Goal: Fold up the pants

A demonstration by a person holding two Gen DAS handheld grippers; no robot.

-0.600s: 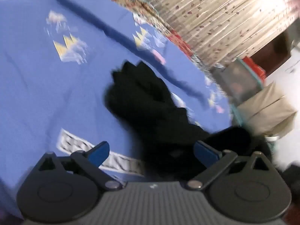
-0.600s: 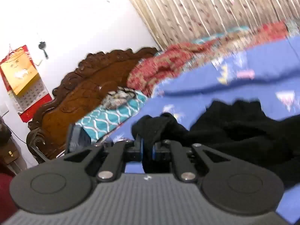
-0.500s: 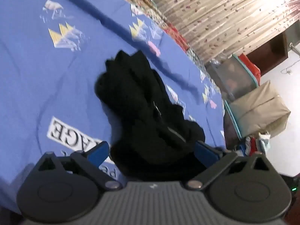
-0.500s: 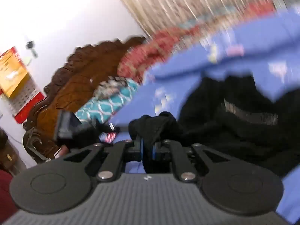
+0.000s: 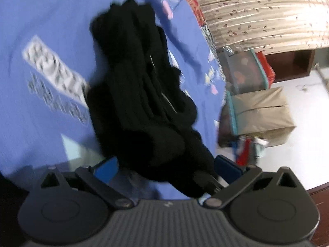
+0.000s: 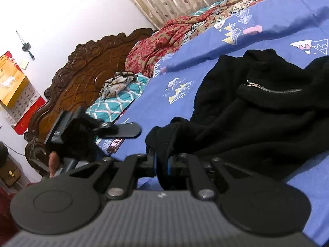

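Note:
The black pants (image 5: pixel 141 94) lie bunched on the blue bedsheet (image 5: pixel 41 107); they also show in the right wrist view (image 6: pixel 257 119), with a silver zipper (image 6: pixel 273 89) on top. My left gripper (image 5: pixel 164 167) is open, its blue pads either side of the near end of the pants without closing on it. My right gripper (image 6: pixel 162 162) is shut on a black fold of the pants' edge (image 6: pixel 164 135). The left gripper also shows at the left in the right wrist view (image 6: pixel 86 131), held in a hand.
A carved wooden headboard (image 6: pixel 82 72), a teal pillow (image 6: pixel 119 98) and a red patterned quilt (image 6: pixel 164 39) lie at the bed's head. Beside the bed stand a cardboard box (image 5: pixel 261 115) and plastic bins (image 5: pixel 246 72). Curtains (image 5: pixel 257 10) hang behind.
My left gripper has moved closer over the pants, whose near end now lies between its open pads. My right gripper stays shut on the pants' edge and has tilted.

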